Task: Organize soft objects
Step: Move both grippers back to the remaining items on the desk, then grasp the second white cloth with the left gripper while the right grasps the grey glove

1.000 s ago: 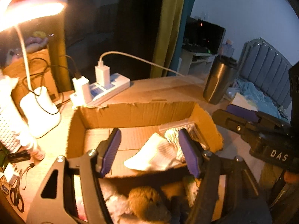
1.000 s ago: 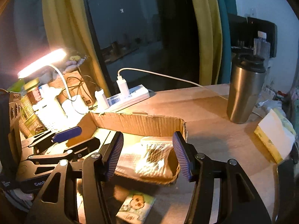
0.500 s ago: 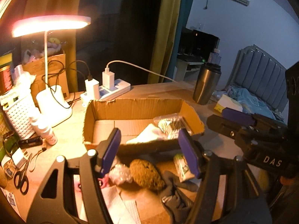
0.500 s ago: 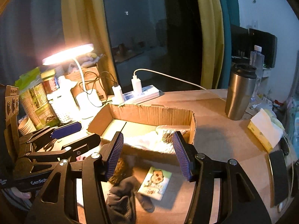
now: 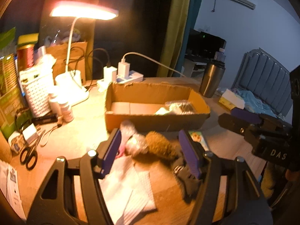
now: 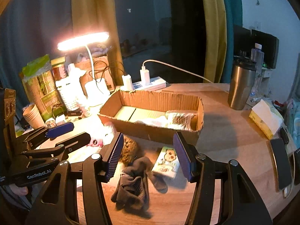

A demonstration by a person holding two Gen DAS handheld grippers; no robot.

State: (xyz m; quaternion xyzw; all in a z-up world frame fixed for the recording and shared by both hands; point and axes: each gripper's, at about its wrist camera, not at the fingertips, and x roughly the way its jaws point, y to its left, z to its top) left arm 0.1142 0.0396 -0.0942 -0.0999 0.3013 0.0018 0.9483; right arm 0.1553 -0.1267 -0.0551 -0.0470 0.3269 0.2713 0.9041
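Both grippers hover spread and empty over loose soft items on the table in front of the cardboard box

The left gripper has its jaws wide apart above a brown fuzzy ball and a crinkly plastic bag; the right gripper is equally wide above a dark sock and a tissue pack. The cardboard box sits near the table middle, cotton swabs in its right end, its left half bare. Bare wood lies between box and tumbler
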